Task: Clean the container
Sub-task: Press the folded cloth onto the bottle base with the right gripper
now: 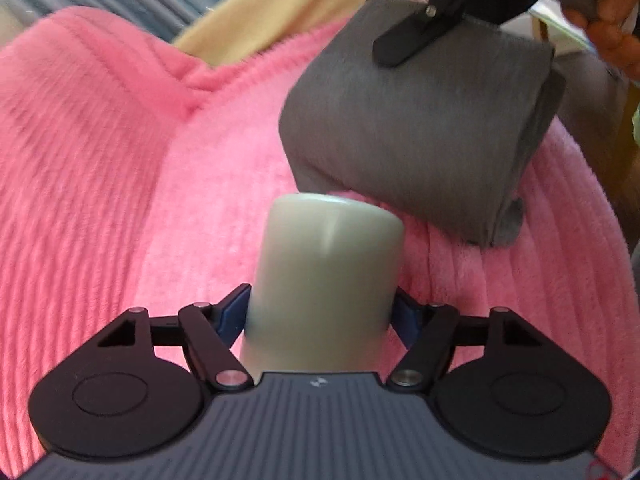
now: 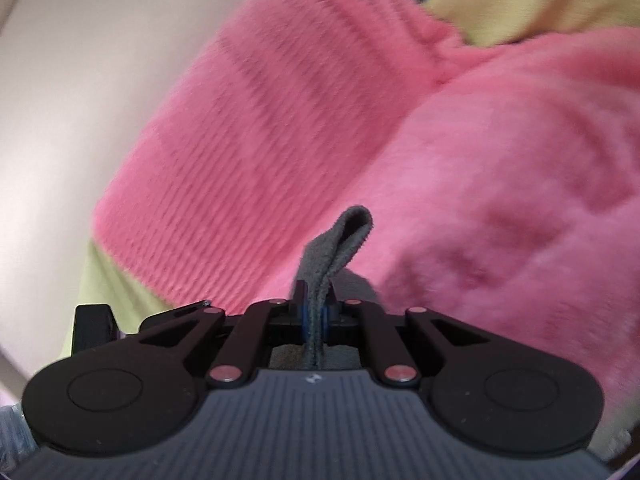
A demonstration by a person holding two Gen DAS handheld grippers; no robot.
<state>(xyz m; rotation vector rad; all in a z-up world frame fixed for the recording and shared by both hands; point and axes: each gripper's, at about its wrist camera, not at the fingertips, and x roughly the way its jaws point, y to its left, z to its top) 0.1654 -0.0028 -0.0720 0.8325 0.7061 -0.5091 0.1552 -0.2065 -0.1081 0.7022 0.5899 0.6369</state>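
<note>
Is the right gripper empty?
No, the right gripper is shut on a fold of grey cloth sticking out past its fingers.

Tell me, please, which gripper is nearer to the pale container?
Left. The left gripper is clamped around the pale container; the right gripper is beyond it, pinching the grey cloth above.

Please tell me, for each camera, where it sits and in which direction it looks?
Left wrist: on the left gripper, looking down its fingers at the grey container it grips; the person's hand shows.
Right wrist: on the right gripper, facing the pink blanket, pinching the grey cloth.
Both show cloth and blanket.
</note>
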